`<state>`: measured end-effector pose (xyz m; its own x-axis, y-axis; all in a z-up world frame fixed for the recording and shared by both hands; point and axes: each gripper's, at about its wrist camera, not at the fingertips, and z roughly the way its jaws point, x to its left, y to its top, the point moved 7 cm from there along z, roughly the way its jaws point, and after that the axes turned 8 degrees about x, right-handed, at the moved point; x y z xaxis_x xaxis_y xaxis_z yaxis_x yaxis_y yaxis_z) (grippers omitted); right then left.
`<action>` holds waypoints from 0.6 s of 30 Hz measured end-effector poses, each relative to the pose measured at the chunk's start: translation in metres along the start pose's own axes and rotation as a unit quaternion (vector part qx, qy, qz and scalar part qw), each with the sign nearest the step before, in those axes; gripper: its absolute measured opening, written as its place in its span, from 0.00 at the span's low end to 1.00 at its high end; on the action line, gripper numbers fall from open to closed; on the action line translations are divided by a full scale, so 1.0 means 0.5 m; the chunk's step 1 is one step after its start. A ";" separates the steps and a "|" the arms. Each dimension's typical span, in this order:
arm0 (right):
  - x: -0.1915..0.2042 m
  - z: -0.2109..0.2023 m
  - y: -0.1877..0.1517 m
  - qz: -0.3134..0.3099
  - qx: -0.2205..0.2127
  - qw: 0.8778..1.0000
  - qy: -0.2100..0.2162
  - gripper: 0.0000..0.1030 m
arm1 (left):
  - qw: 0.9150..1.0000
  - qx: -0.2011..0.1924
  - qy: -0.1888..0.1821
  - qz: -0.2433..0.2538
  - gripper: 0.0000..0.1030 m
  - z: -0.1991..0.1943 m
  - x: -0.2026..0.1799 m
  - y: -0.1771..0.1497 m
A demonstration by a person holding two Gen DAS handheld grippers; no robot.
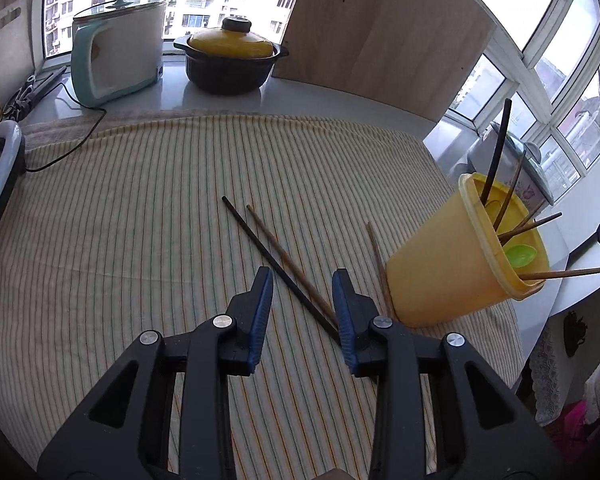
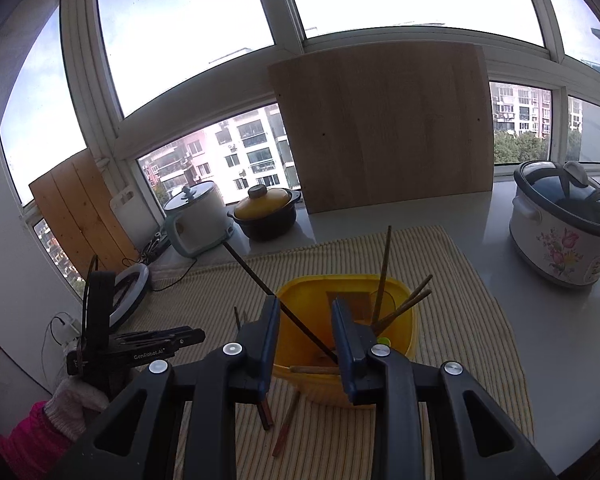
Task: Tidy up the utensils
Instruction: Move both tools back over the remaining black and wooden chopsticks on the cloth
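Observation:
A yellow container [image 1: 440, 276] stands on the striped cloth [image 1: 140, 240] at the right, holding several chopsticks and a green spoon [image 1: 520, 256]. On the cloth lie a black chopstick [image 1: 260, 240] and a brown chopstick [image 1: 276, 244], with another brown chopstick [image 1: 378, 260] beside the container. My left gripper [image 1: 303, 276] hangs open just over the black and brown pair, whose near ends run between its jaws. My right gripper [image 2: 305, 302] is open above the yellow container [image 2: 404, 320]. A black chopstick [image 2: 260, 280] leaning in the container crosses between its jaws, ungripped.
At the back stand a teal-and-white electric pot [image 1: 116, 52], a dark casserole with a yellow lid [image 1: 232, 56] and an upright wooden board [image 1: 380, 32]. A floral rice cooker [image 2: 564, 224] sits right. A ring light [image 2: 128, 292] is at the left; a gloved hand [image 2: 76, 404] holds the left gripper.

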<state>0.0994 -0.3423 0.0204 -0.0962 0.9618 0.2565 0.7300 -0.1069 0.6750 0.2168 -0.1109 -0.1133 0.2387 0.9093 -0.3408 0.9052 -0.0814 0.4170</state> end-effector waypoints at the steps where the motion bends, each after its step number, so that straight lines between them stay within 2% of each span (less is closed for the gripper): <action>1: 0.003 0.002 -0.012 0.000 0.005 1.000 0.002 0.26 | 1.000 0.009 -0.003 -0.009 0.29 0.015 0.005 0.000; 9: -0.009 0.028 -0.100 0.021 0.042 0.999 0.017 0.26 | 0.997 0.053 0.002 -0.062 0.29 0.119 0.012 0.007; 13: -0.033 0.040 -0.124 0.032 0.054 0.998 0.010 0.26 | 0.996 0.063 0.009 -0.063 0.29 0.148 -0.005 0.003; 18: -0.059 0.059 -0.150 0.050 0.071 0.996 0.012 0.26 | 0.995 0.069 0.037 -0.062 0.29 0.175 -0.008 0.001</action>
<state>0.0676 -0.3551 -0.0581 -0.0328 0.9417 0.3349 0.8252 -0.1635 0.5406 0.2471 -0.1506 -0.1854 0.0999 0.9432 -0.3169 0.9669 -0.0168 0.2546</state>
